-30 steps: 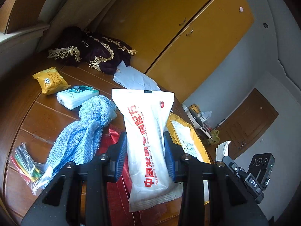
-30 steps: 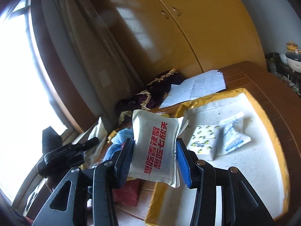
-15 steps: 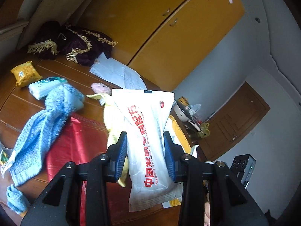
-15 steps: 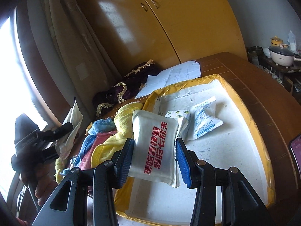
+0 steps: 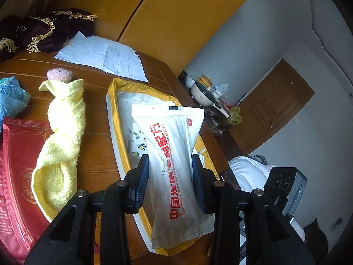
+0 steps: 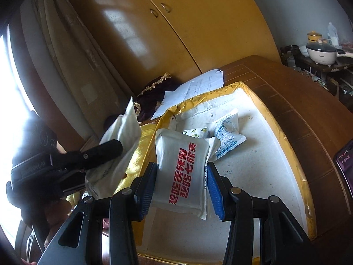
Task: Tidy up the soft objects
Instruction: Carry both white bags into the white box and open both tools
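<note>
A long white packet point(image 5: 176, 163) printed with red Chinese characters stands upright in my left tongs point(image 5: 169, 178), its crimped top edge spread wide above the blue pads, its lower end hanging past them over the near corner of the yellow-rimmed tray point(image 5: 114, 119). The left tongs are clamped on the packet's waist, both pads pressing into the film. In the right wrist view, a squarer white pouch point(image 6: 181, 170) with red lettering sits between my right tongs point(image 6: 182, 185); the left pad bears on its edge, while the right pad meets only the thin flap at its side, so the grip looks closed on it, though I cannot be sure how firmly. That pouch hangs over the tray's white floor, near the rim closest to me. Already lying in the tray are a desiccant sachet point(image 6: 229, 137) and, touching it, a small lemon-print pack point(image 6: 196, 132). On the wooden bench point(image 5: 97, 150) left of the tray lie a rolled yellow towel point(image 5: 61, 137), a red foil bag point(image 5: 17, 176) partly under it, a blue towel point(image 5: 11, 99) at the frame edge, a pink fuzzy item point(image 5: 59, 75) at the yellow towel's far tip, and loose papers point(image 5: 103, 57) beside a dark fringed cloth point(image 5: 42, 31).
</note>
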`<state>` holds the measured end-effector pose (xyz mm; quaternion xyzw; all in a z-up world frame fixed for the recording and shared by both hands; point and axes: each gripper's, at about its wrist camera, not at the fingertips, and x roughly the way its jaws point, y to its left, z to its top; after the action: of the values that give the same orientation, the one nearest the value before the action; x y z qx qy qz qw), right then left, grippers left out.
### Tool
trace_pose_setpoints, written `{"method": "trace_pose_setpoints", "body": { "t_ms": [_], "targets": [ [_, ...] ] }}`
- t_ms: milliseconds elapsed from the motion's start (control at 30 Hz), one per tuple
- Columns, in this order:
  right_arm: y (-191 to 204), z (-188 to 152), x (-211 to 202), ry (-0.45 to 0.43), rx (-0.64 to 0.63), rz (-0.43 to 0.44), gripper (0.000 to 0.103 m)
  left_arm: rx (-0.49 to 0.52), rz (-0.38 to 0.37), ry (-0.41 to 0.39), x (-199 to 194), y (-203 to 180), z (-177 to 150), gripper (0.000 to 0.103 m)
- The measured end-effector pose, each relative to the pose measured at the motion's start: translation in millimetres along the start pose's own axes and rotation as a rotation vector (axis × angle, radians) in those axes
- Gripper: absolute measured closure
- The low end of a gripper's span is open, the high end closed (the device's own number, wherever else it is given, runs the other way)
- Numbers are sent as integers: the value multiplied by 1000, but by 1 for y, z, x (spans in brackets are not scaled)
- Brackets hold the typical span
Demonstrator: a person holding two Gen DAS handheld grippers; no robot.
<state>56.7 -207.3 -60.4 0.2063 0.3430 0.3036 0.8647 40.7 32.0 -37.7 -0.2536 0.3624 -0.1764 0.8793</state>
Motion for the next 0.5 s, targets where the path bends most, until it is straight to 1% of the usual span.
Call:
{"method": "trace_pose_setpoints", "body": {
  "t_ms": [33,167,367,433,500],
  "targets": [
    [-3,1,-1,-4,15,5,55,4,10,8,4,-1,-1,68],
    [-13,2,-2,-7,71,-5,54,-10,-5,59,20,1,-5,68],
    [-21,4,-2,-5,121,-16,51,34,23,76,28,-7,-11,67],
    [-20,5,-3,-12,124,-17,48,33,29,78,28,-6,-11,64],
    [-20,6,-5,-19,123,-10,45,17,4,90,28,-3,-11,60]
  ]
}}
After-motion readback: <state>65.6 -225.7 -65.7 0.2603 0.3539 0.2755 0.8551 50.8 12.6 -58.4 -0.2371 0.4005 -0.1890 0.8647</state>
